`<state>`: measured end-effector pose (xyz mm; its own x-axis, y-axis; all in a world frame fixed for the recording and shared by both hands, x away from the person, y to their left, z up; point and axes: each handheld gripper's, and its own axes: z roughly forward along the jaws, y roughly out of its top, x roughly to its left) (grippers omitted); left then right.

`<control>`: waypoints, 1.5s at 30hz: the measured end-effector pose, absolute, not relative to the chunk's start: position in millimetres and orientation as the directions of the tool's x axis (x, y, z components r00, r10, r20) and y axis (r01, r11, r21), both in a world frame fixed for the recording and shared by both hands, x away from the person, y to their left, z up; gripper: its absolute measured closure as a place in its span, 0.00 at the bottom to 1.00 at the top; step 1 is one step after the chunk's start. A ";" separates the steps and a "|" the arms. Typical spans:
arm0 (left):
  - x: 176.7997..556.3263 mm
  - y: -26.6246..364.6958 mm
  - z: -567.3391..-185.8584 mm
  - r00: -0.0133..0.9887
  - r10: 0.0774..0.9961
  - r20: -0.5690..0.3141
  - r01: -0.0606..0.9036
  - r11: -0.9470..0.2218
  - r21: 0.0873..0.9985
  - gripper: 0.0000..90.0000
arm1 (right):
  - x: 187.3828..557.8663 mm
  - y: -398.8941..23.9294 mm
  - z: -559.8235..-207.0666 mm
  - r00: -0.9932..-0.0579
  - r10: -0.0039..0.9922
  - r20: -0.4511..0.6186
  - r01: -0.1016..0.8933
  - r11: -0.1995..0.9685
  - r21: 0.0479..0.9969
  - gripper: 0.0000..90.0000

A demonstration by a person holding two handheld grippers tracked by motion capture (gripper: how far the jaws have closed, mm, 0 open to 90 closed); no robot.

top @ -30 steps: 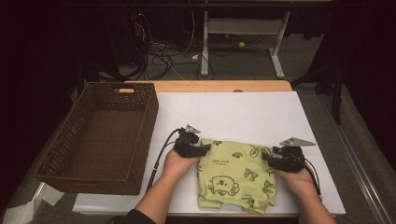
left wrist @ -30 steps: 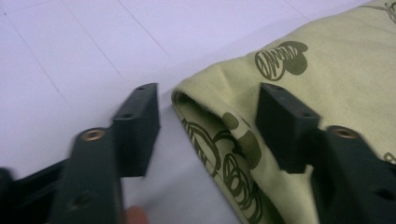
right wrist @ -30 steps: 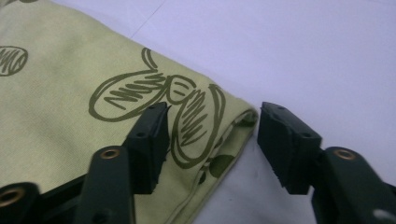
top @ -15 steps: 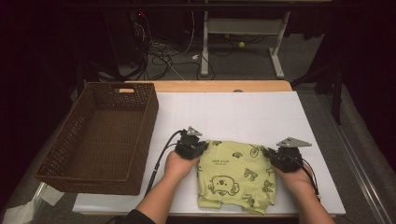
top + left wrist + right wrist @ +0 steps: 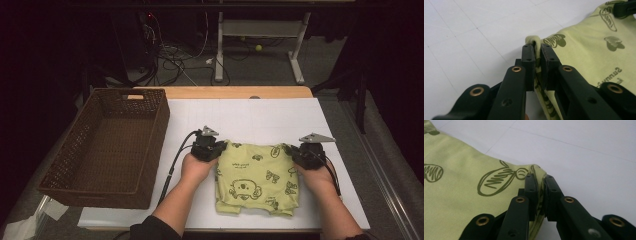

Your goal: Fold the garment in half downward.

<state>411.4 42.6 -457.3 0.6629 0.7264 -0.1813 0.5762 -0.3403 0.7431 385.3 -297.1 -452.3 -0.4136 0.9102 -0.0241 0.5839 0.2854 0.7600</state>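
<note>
On bench (image 5: 260,117), we pinch yellow-green printed shirt (image 5: 257,177): left gripper (image 5: 216,148) clamps far left corner, right gripper (image 5: 298,154) clamps far right corner.

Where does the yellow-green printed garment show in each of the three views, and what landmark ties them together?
High view: the garment lies low and centre on the white table, between the left gripper and the right gripper.
Left gripper view: right side, its corner pinched between the jaws.
Right gripper view: left side, its corner pinched likewise.
Shared landmark: the dark green cartoon prints.
</note>
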 end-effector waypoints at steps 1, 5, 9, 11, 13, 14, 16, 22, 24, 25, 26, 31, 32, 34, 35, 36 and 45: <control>413.1 43.4 -460.1 0.660 0.730 -0.176 0.582 -0.350 0.734 0.88 | 386.7 -297.9 -453.6 -0.413 0.910 -0.019 0.590 0.284 0.756 0.89; 415.3 48.1 -467.1 0.661 0.734 -0.157 0.585 -0.373 0.720 0.78 | 385.2 -301.3 -457.8 -0.410 0.912 0.025 0.594 0.247 0.765 0.63; 415.5 49.5 -469.9 0.665 0.730 -0.160 0.576 -0.365 0.731 0.57 | 373.0 -302.0 -454.4 -0.417 0.908 0.046 0.566 0.220 0.795 0.47; 416.0 49.3 -471.1 0.666 0.728 -0.161 0.576 -0.366 0.731 0.46 | 363.7 -301.2 -453.2 -0.428 0.903 0.040 0.542 0.222 0.810 0.43; 416.4 49.5 -470.5 0.664 0.730 -0.161 0.568 -0.353 0.743 0.40 | 354.3 -300.7 -453.4 -0.444 0.895 0.039 0.521 0.222 0.824 0.39; 416.6 49.7 -469.8 0.666 0.726 -0.169 0.564 -0.343 0.751 0.37 | 349.9 -300.9 -453.9 -0.453 0.891 0.038 0.511 0.225 0.829 0.38; 416.8 48.8 -469.0 0.668 0.723 -0.177 0.556 -0.327 0.764 0.34 | 341.3 -301.7 -455.0 -0.460 0.887 0.044 0.505 0.221 0.835 0.34; 416.1 42.9 -472.8 0.666 0.718 -0.201 0.574 -0.322 0.753 0.29 | 319.0 -302.6 -457.8 -0.496 0.867 0.050 0.481 0.226 0.847 0.14; 414.0 41.3 -473.0 0.672 0.718 -0.180 0.564 -0.340 0.752 0.27 | 311.6 -299.4 -457.5 -0.507 0.862 0.019 0.471 0.258 0.844 0.08; 413.9 41.4 -473.3 0.671 0.719 -0.181 0.566 -0.339 0.752 0.27 | 307.8 -297.9 -456.3 -0.513 0.859 0.012 0.462 0.264 0.846 0.05; 414.0 41.6 -473.4 0.666 0.724 -0.180 0.569 -0.336 0.751 0.25 | 304.5 -297.0 -454.3 -0.520 0.854 0.010 0.457 0.268 0.848 0.02; 414.0 41.5 -473.7 0.660 0.730 -0.180 0.574 -0.335 0.748 0.22 | 289.6 -290.4 -442.4 -0.539 0.842 -0.005 0.411 0.268 0.872 0.00; 413.9 41.8 -473.6 0.658 0.730 -0.183 0.576 -0.331 0.747 0.21 | 286.7 -288.5 -440.0 -0.541 0.841 -0.005 0.405 0.266 0.875 0.00; 413.9 42.1 -473.6 0.658 0.730 -0.185 0.577 -0.331 0.747 0.21 | 282.2 -284.7 -436.5 -0.550 0.835 -0.005 0.387 0.261 0.884 0.00; 413.8 42.0 -473.7 0.658 0.730 -0.184 0.577 -0.331 0.747 0.21 | 280.2 -282.7 -435.2 -0.554 0.832 -0.013 0.381 0.268 0.885 0.00; 413.7 41.7 -473.8 0.658 0.731 -0.182 0.576 -0.332 0.747 0.21 | 278.2 -279.9 -434.4 -0.559 0.829 -0.008 0.377 0.263 0.888 0.00; 414.7 41.9 -474.0 0.654 0.732 -0.192 0.587 -0.330 0.739 0.21 | 266.9 -259.5 -431.5 -0.599 0.800 -0.026 0.354 0.294 0.888 0.00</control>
<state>414.7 41.9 -474.0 0.6537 0.7319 -0.1924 0.5870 -0.3300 0.7393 266.9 -259.5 -431.5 -0.5990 0.8003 -0.0264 0.3541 0.2943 0.8877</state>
